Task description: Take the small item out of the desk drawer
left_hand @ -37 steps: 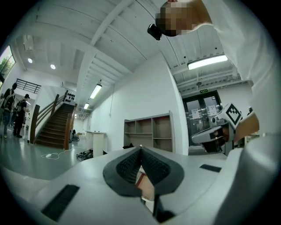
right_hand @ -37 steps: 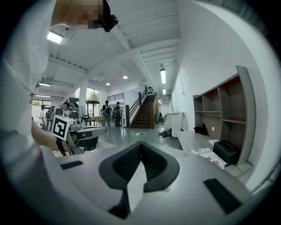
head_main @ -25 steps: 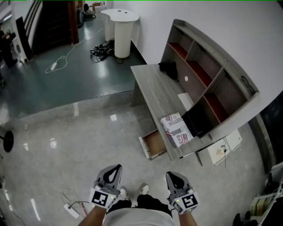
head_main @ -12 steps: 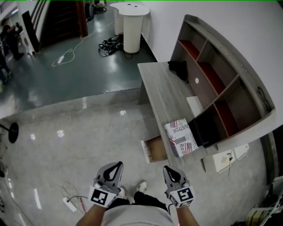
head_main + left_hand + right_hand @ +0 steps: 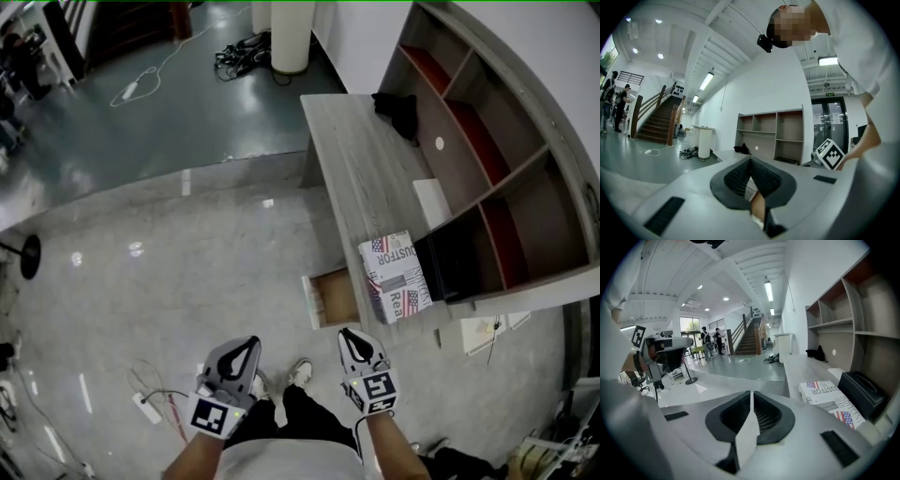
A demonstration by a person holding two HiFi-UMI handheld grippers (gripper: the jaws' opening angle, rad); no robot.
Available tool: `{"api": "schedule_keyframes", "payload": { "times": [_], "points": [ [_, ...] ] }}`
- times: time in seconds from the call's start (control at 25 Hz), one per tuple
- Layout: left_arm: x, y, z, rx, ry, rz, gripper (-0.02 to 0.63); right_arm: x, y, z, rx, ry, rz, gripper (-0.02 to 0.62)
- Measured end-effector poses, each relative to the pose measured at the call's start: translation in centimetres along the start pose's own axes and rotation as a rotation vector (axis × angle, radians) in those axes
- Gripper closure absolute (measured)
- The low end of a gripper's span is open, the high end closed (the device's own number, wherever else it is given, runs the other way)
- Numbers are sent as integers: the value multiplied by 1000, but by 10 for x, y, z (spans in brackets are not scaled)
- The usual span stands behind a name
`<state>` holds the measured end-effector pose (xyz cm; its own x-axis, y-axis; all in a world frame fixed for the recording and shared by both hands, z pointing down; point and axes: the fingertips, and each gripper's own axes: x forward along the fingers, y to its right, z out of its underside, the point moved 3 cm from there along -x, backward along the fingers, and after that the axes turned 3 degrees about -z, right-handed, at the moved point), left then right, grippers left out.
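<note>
- Nearest me, low in the head view, the left gripper (image 5: pixel 242 356) and the right gripper (image 5: pixel 354 345) are held side by side. Each gripper view shows its ribbed black pads pressed together with nothing pinched between them.
- Just above the right gripper in the frame, the shallow light-wood desk drawer (image 5: pixel 333 298) stands pulled out from the long grey wood-grain desk (image 5: pixel 361 178).
- The small item should be in that drawer, but I cannot make it out. The part of the tray that shows looks bare, and its right side seems to run under the desk top.
- My reading of progress: the drawer is open and nothing has been picked up. The approach, opening a claw, the pick and the withdrawal are all left to do.
- The drawer lies ahead of both claws, nearer the right one, and apart from either.
- Further up, a white box printed with flags and lettering (image 5: pixel 398 277) lies at the desk's edge. The grey open shelf unit with red backing (image 5: pixel 497 141) stands behind it.
</note>
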<state>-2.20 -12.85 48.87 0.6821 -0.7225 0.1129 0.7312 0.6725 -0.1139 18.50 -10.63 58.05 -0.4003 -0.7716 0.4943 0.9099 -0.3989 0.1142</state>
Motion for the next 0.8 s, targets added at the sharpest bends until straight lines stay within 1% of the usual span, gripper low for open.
{"api": "schedule_keyframes", "payload": {
  "times": [0.16, 0.24, 0.52, 0.56, 0.64, 0.8],
  "points": [
    [4, -4, 19, -11, -29, -6, 589, 35, 8, 25, -5, -38, -9, 557],
    [6, -7, 27, -23, -34, -11, 589, 54, 12, 36, -6, -63, -9, 513],
    [2, -10, 57, -64, -85, -37, 589, 103, 16, 74, 0, -139, -8, 505],
    [2, -10, 61, -70, -88, -38, 589, 108, 16, 79, 4, -153, -6, 500],
    [3, -11, 66, -83, -92, -41, 589, 118, 17, 93, 17, -191, 1, 468],
    [3, -11, 75, -103, -95, -45, 589, 144, 22, 129, 22, -276, 21, 448]
  ]
}}
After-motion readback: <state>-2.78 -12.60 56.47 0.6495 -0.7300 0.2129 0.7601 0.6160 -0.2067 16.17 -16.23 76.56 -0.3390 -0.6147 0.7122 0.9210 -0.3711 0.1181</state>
